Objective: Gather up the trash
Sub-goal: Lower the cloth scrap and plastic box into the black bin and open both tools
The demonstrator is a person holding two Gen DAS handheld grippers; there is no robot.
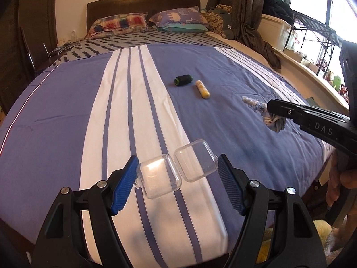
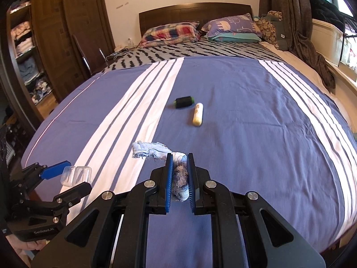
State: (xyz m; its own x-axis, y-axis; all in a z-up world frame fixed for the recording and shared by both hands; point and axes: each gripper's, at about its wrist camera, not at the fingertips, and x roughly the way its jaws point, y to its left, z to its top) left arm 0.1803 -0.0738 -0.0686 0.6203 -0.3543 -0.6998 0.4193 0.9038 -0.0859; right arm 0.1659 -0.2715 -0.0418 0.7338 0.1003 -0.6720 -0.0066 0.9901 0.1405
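In the left wrist view my left gripper (image 1: 177, 163) is shut on a clear hinged plastic box (image 1: 160, 178), whose two halves lie flat open between the blue pads, above the striped bed cover (image 1: 67, 111). My right gripper (image 2: 180, 156) is shut on a frayed pale-blue cloth scrap (image 2: 149, 149) that sticks out to the left past its fingertips. The right gripper (image 1: 271, 108) and the cloth scrap (image 1: 254, 105) also show at the right of the left wrist view. Farther up the bed lie a black spool with a green end (image 2: 184, 101) and a yellow-white tube (image 2: 197, 117), both untouched.
Pillows (image 2: 171, 32) and a dark headboard (image 2: 194, 11) are at the far end of the bed. A wooden wardrobe with open shelves (image 2: 44, 44) stands left. A brown curtain (image 2: 296, 22), a white bin (image 1: 276, 29) and a metal rack (image 1: 316, 33) line the window side. A hand (image 1: 343, 183) holds the right gripper's handle.
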